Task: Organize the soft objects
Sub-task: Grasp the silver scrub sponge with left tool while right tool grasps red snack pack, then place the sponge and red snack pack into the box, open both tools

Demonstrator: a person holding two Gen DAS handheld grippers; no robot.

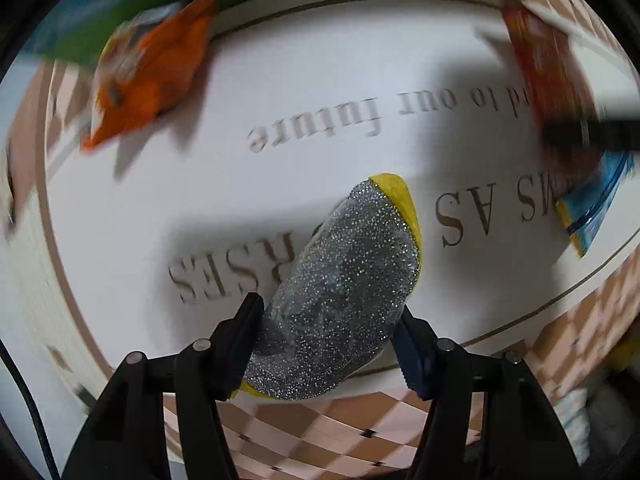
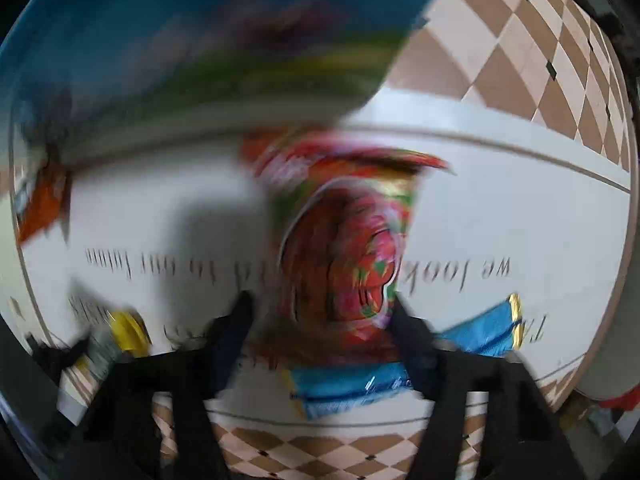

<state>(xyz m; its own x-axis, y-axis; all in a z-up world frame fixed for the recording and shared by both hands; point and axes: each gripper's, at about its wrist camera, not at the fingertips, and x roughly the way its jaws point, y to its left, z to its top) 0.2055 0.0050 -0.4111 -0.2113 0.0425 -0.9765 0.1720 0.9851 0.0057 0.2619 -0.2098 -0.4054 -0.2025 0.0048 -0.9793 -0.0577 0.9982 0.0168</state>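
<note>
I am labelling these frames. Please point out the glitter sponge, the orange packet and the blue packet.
glitter sponge (image 1: pixel 340 292): left wrist view, middle of its silver glitter face.
orange packet (image 1: pixel 148 68): left wrist view, middle of its blurred orange body.
blue packet (image 2: pixel 352 388): right wrist view, its blue face below the fingers.

White round tabletop (image 1: pixel 256 80) with a thin brown ring near the rim and upside-down brown lettering, over a tan-and-cream checkered floor (image 1: pixel 320 432). Lying on it: orange packet (image 1: pixel 152 68) at far left, blue packet (image 2: pixel 484 330) with yellow edging at right, large blue-green box (image 2: pixel 200 40) at the far edge
</note>
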